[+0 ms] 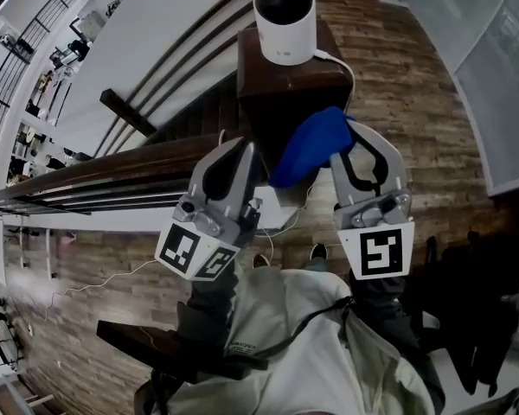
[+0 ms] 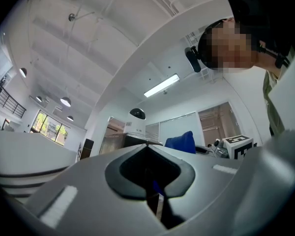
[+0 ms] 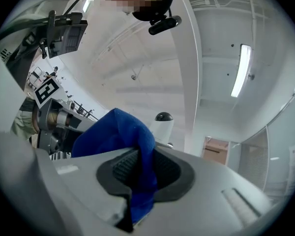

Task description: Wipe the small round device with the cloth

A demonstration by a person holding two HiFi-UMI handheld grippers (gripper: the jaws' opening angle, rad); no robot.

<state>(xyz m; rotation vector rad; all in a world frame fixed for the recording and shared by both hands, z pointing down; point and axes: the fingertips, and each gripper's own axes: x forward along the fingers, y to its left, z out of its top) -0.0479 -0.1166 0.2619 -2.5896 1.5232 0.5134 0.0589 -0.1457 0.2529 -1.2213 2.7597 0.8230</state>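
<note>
The small round device [image 1: 284, 17], white with a black dome top, stands on a dark wooden post [image 1: 285, 93]. My right gripper [image 1: 344, 142] is shut on a blue cloth [image 1: 310, 148], which hangs just below the device against the post's front. In the right gripper view the cloth [image 3: 119, 134] bunches out of the shut right gripper [image 3: 142, 170], with the device [image 3: 163, 125] a little beyond it. My left gripper [image 1: 246, 152] is beside the cloth on its left. In the left gripper view the left gripper [image 2: 150, 170] is shut with nothing in it, and the device [image 2: 137, 114] is ahead.
A white cable [image 1: 342, 66] runs from the device down the post's right side. Dark railing bars [image 1: 86, 184] stretch left from the post. A wood-plank floor [image 1: 415, 119] lies far below, with my shoes [image 1: 318, 252] visible on it.
</note>
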